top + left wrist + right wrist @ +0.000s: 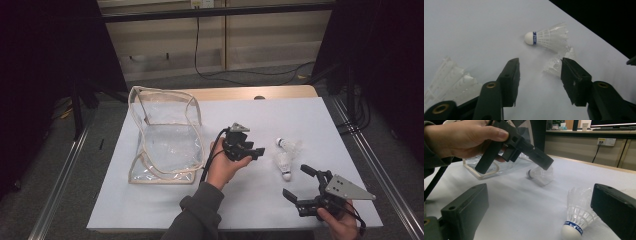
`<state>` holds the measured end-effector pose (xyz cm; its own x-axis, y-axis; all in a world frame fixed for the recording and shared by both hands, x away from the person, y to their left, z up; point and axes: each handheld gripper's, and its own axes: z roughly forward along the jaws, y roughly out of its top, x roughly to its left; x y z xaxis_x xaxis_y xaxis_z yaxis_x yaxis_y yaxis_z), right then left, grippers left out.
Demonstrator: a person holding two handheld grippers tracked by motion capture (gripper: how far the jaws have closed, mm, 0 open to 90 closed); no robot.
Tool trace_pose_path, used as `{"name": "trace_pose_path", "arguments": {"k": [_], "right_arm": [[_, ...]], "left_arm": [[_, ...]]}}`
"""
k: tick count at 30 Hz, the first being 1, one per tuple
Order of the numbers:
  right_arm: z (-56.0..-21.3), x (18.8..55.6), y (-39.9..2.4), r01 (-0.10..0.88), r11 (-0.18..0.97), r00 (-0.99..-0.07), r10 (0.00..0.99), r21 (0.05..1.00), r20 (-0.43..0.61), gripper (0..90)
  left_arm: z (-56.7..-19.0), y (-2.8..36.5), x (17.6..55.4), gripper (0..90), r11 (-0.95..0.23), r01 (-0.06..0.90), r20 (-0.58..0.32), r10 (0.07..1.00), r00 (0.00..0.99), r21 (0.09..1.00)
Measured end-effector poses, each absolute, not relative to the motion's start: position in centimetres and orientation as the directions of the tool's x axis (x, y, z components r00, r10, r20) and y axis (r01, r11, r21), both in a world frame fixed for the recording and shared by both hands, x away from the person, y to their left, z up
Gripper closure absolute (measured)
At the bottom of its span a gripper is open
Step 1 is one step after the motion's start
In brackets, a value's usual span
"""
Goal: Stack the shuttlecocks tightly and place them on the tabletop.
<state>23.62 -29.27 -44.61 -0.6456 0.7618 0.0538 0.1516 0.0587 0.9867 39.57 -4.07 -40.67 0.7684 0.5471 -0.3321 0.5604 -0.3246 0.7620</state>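
Left gripper [254, 151] hangs over the surface [250, 200], jaws spread, holding nothing. Right gripper [299, 183] has wide jaws near two shuttlecocks [285, 162].

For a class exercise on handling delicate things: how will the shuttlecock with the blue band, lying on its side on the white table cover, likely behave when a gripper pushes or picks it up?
The shuttlecock lies on its side with a round cork head, so a push would probably swing it in an arc, not slide it straight. Its thin translucent skirt suggests it is very light and would likely crush under a hard squeeze. The left gripper might grip it more safely at the head.
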Motion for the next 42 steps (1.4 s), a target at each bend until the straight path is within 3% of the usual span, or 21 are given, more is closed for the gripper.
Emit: {"name": "trace_pose_path", "arguments": {"k": [8, 25, 42], "right_arm": [[-44.6, 23.6, -29.2, 0.154, 0.063, -0.645, 0.762, 0.986, 0.052, 1.0], [-44.6, 23.6, -29.3, 0.153, 0.064, -0.643, 0.764, 0.986, 0.050, 0.9], [-44.6, 23.5, -29.3, 0.155, 0.070, -0.640, 0.767, 0.985, 0.046, 1.0]], "left_arm": [[-41.2, -3.8, 38.6, 38.9, -0.324, 0.569, -0.362, 0.517, 0.776, 0.756], [-41.4, -3.5, 36.2, 15.8, -0.370, 0.494, -0.332, 0.423, 0.843, 0.787], [-42.1, -1.6, 34.4, 8.8, -0.394, 0.464, -0.321, 0.376, 0.869, 0.793]]}}
